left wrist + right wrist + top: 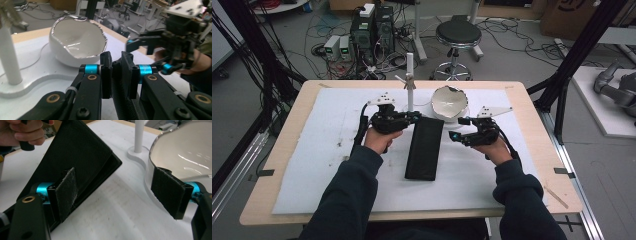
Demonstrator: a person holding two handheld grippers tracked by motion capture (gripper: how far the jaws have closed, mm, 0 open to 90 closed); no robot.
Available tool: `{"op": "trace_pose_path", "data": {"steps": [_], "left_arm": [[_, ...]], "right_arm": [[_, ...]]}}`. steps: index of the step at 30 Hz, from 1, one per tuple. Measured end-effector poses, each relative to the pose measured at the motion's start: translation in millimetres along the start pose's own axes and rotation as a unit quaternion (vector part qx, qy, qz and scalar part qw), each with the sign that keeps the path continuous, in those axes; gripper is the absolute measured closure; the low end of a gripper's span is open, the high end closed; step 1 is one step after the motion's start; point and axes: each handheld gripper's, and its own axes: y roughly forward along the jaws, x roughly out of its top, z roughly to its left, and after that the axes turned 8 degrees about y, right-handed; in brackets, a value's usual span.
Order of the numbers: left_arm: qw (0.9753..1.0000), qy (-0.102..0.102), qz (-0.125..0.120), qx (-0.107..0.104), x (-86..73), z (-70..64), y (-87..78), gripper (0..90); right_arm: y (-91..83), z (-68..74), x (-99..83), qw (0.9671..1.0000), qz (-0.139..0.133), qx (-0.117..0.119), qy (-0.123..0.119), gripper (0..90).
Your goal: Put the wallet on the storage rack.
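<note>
Pouch first: a flat black fabric pouch (425,148) — could be a glasses or pen case, hard to say — lies lengthwise down the middle of the white mat (312,165), between the two hands. Its far end is lifted off the mat, pinched in the left gripper (414,116). In the left gripper view the jaws are clamped nearly together with black fabric squeezed between them. In the right gripper view the lifted end tilts up like a flap, with a layered edge below it that looks like an opening.

My guess is it's light and floppy, textured enough not to slip, and nothing fragile about it. Grabbing a single layer at the edge seems best if the goal is opening it — a thin lip though, so easy to catch both layers by mistake.

The right gripper (460,128) hovers just right of the pouch's far end with jaws spread wide and nothing between them. Its felt-like pads (65,192) look a bit fuzzy with lint.

Just behind sits a white eggshell-shaped bowl (450,102) with a jagged silver rim, which looks like the breakable thing here, so I'd watch the right gripper's swing. Beside it stands a white post (409,80) on a flat base, and the mat covers a wooden table (277,117).
</note>
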Motion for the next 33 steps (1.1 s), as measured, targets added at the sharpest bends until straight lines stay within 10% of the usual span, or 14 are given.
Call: {"op": "trace_pose_path", "data": {"steps": [16, 29, 33], "left_arm": [[0.9993, 0.026, -0.014, -0.024, 6.0, -6.7, 1.1, 79.0], [0.9990, 0.029, -0.027, -0.022, 1.8, -5.3, 0.9, 78.7], [0.9993, 0.028, -0.021, -0.010, 0.7, -0.7, -2.7, 78.3]], "right_arm": [[27.5, 4.0, 13.9, 0.9975, 0.015, 0.065, -0.024, 35.5], [23.6, -2.3, 14.7, 0.9959, 0.011, 0.089, 0.010, 43.0], [13.9, -5.0, 16.4, 0.9944, 0.004, 0.106, 0.000, 66.3]]}}
